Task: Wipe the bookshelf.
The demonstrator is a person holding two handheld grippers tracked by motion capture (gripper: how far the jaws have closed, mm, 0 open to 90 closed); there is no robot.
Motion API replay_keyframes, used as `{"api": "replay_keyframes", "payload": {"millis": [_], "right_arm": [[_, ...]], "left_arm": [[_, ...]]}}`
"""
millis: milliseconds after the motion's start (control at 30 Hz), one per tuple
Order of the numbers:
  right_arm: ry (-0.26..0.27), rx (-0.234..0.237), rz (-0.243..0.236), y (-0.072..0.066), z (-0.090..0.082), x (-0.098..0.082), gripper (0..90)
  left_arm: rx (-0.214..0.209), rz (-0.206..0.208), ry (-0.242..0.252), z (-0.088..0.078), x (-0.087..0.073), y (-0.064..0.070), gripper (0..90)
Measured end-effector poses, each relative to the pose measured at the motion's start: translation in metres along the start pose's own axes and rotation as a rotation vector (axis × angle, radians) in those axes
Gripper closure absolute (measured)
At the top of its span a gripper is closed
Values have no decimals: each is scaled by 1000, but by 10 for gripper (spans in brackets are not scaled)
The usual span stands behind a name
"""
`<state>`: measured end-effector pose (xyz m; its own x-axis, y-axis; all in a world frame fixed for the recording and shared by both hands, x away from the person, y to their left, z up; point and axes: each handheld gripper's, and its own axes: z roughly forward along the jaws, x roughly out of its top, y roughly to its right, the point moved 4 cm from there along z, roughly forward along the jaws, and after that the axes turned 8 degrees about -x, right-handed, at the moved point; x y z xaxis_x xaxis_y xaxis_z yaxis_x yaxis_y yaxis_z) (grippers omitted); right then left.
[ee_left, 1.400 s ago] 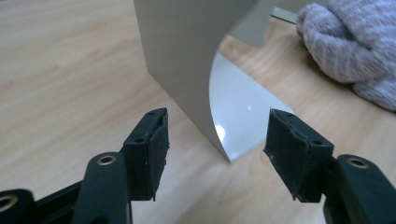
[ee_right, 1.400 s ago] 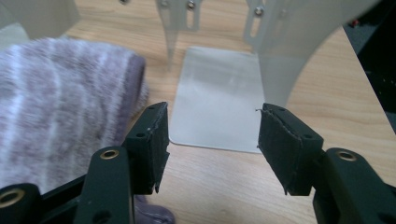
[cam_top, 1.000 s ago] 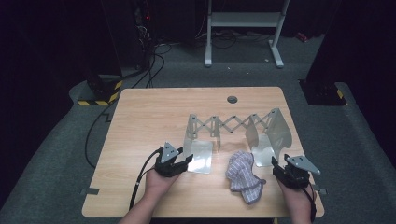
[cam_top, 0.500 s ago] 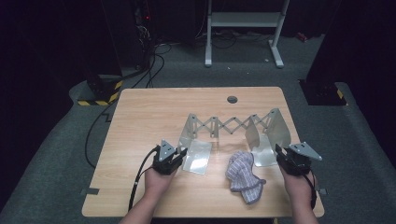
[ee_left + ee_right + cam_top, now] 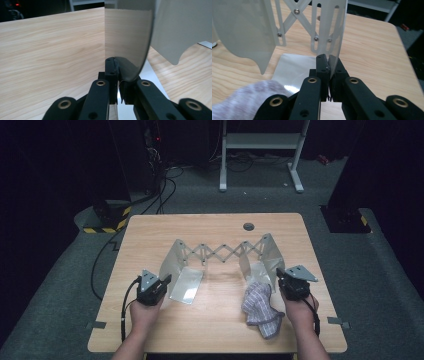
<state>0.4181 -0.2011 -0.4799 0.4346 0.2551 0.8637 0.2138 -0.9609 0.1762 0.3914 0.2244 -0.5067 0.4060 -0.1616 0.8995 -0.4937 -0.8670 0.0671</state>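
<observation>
Both grips look made: the left gripper [image 5: 161,285] and right gripper [image 5: 281,279] have just closed their jaws on the 2 end plates of the metal rack [image 5: 220,254] mid-bench [image 5: 150,227], leaving its moving undone.

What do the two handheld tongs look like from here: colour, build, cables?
Both the left tongs and the right tongs are black, each topped by a grey three-cornered plate. Close up, the jaw links carry brass-coloured rivets. A black cable trails back from each. The forearms are bare, with no sleeves.
</observation>
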Motion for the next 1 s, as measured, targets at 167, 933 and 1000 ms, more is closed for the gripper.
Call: {"api": "replay_keyframes", "payload": {"millis": [167, 933, 1000], "right_arm": [[10, 17, -4, -18, 10, 11, 868], [17, -57, 39, 6, 35, 56, 546], [50, -59, 39, 5, 18, 53, 537]], "left_arm": [[30, -31, 11, -9, -4, -16, 858], [-110, 41, 10, 6, -3, 58, 653], [-122, 61, 7, 6, -3, 64, 626]]}}
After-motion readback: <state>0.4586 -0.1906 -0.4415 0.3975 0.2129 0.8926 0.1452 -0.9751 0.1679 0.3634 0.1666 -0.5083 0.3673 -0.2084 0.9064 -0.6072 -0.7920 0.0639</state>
